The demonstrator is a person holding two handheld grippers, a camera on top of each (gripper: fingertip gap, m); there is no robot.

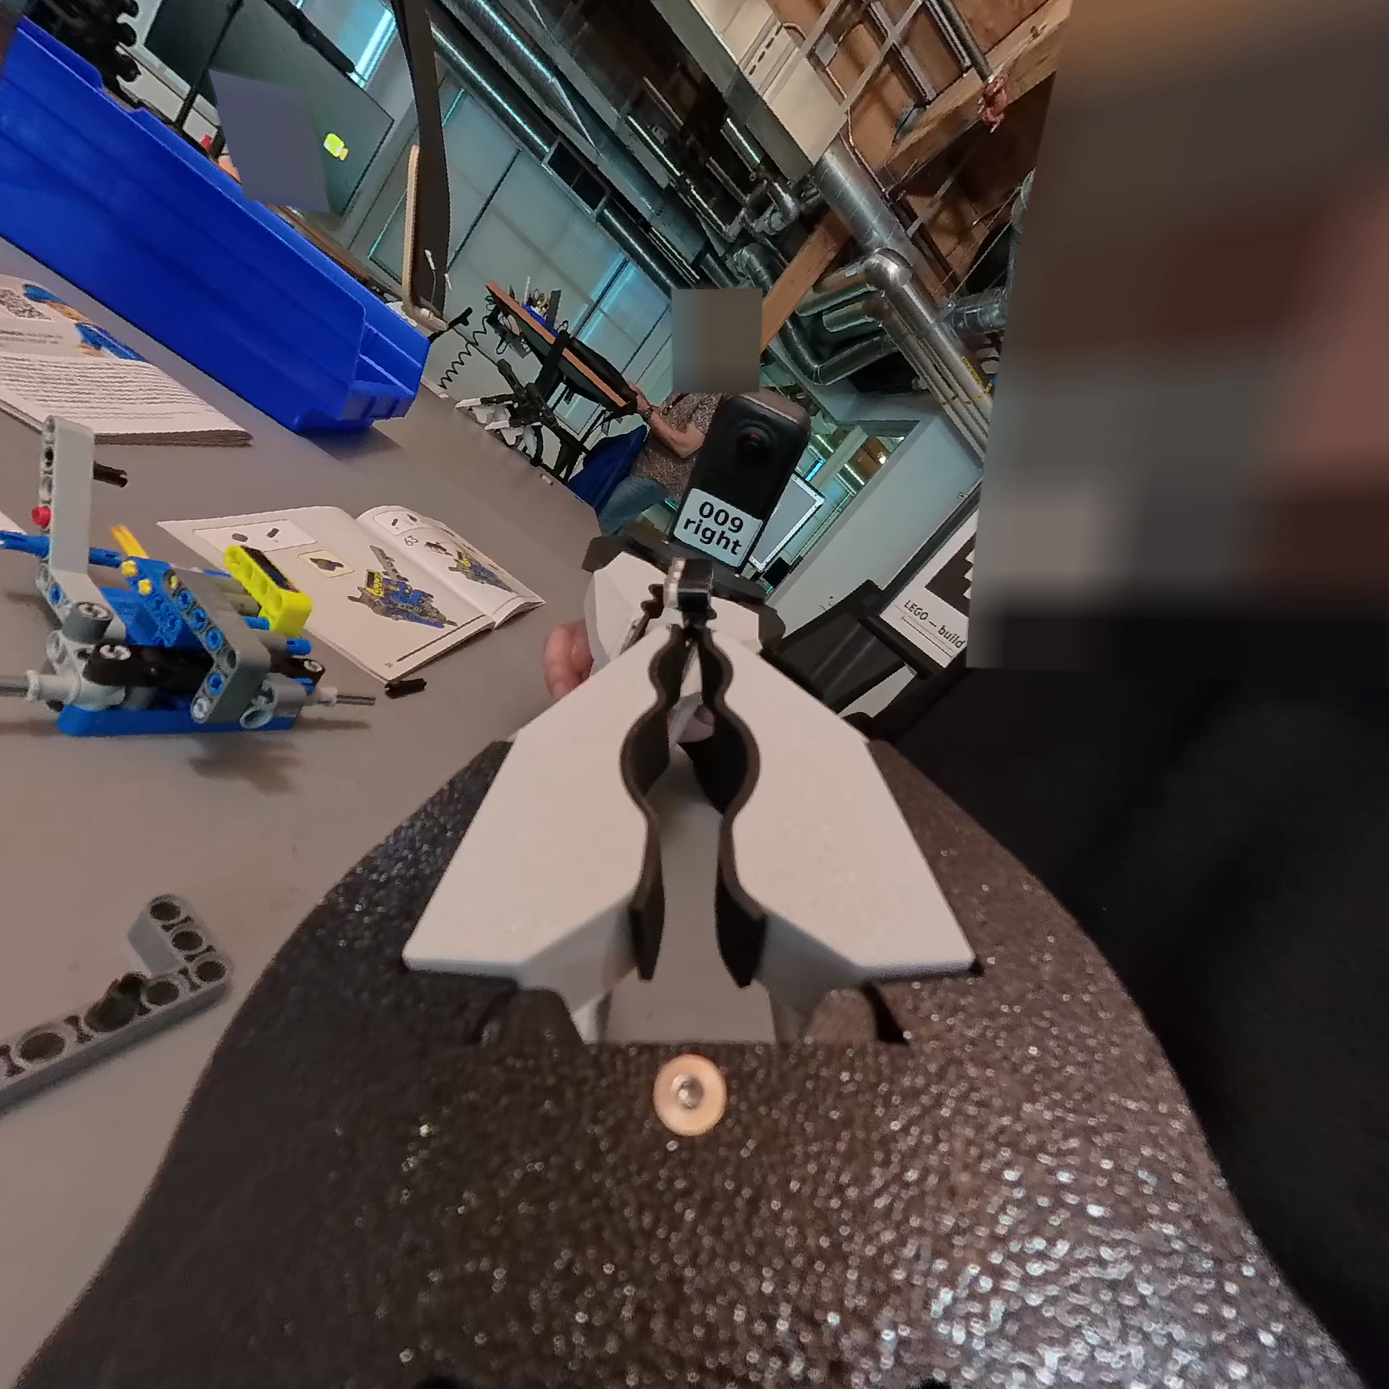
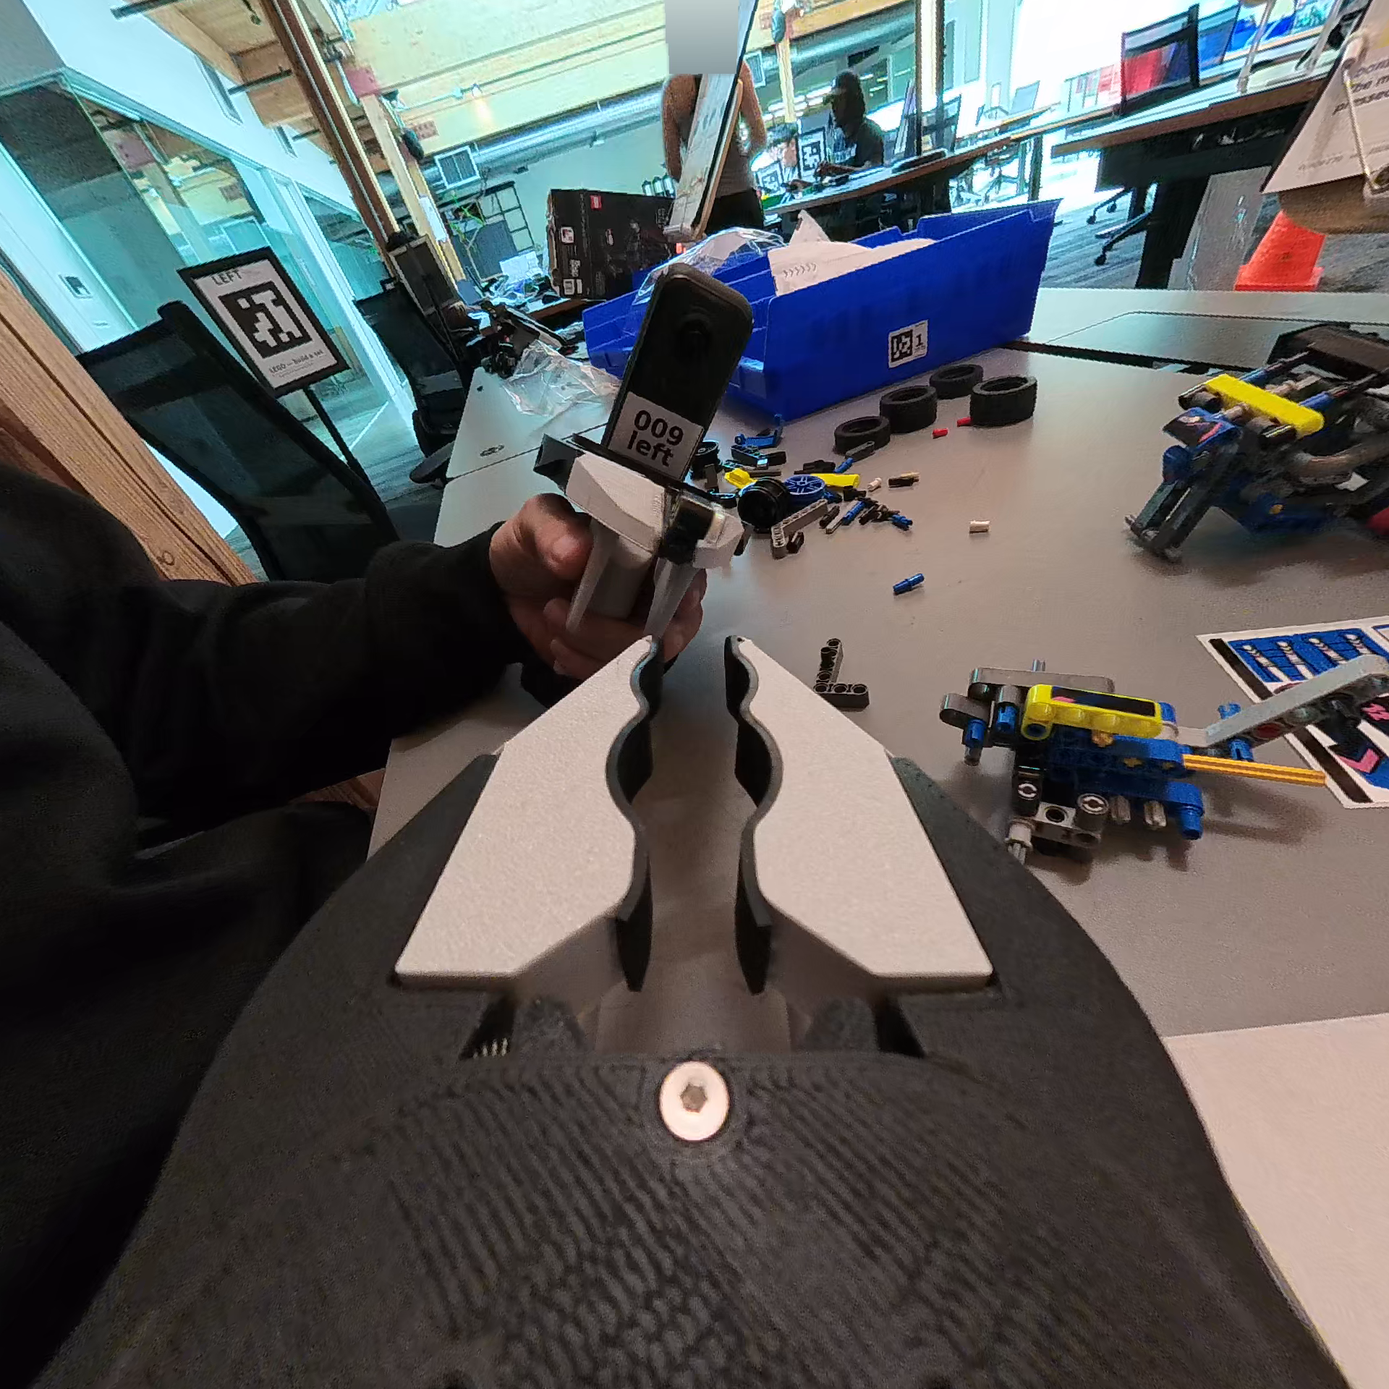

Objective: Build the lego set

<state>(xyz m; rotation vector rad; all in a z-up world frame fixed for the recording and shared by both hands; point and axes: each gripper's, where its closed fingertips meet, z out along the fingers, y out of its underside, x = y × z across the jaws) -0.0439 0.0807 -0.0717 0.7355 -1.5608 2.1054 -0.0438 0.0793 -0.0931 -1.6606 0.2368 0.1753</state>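
Note:
A part-built lego model (image 1: 173,639) in blue, grey and yellow stands on the grey table (image 1: 263,812), to the left of my left gripper (image 1: 688,639). The left gripper's jaws meet at the tips and I see nothing between them. It is held above the table's near edge, pointing at the right gripper's camera (image 1: 744,451). In the right wrist view my right gripper (image 2: 695,646) is open and empty. The model (image 2: 1075,759) lies to its right. A hand holds the left gripper's handle (image 2: 616,556) just beyond it. A grey L-shaped beam (image 1: 128,992) lies loose near the left gripper.
An open instruction booklet (image 1: 353,579) and a blue bin (image 2: 864,316) lie farther back. Several black tyres (image 2: 939,402), a pile of small loose parts (image 2: 812,496), a second lego model (image 2: 1270,451) and a sticker sheet (image 2: 1315,676) sit on the table. A small dark L-beam (image 2: 834,676) lies ahead of the right gripper. Left and right tips are no more than a few centimetres apart.

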